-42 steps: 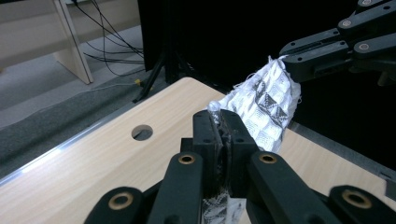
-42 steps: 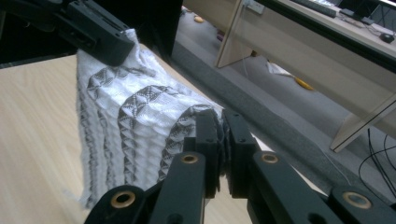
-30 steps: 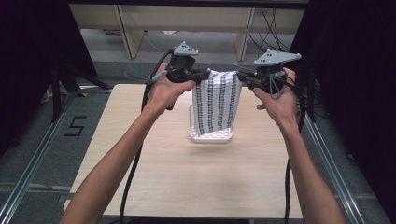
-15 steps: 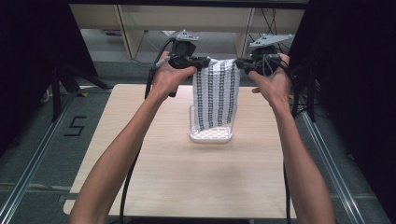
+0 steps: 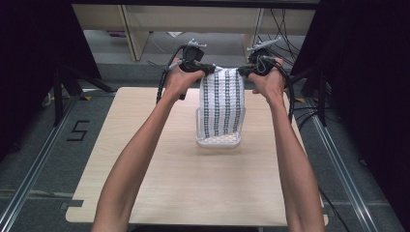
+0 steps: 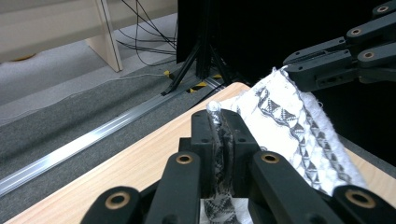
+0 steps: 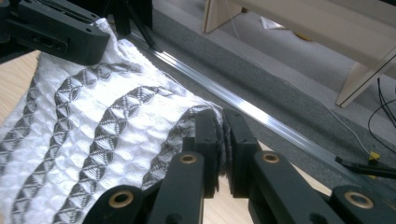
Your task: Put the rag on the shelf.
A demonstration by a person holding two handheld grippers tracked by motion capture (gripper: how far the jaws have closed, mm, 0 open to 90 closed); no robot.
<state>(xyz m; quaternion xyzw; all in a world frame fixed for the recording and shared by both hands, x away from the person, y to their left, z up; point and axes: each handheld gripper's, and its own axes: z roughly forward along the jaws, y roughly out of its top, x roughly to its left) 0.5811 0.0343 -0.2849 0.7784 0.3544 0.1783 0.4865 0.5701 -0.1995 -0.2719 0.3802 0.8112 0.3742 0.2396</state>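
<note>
While each top corner of the patterned towel (image 5: 222,104) stays pinched, left gripper (image 5: 207,68) and right gripper (image 5: 243,71) clamped, it hangs limp, light, best held by corners.

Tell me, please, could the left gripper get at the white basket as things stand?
Probably not: the left gripper is shut on the towel, which hangs over the basket and covers most of it.
</note>
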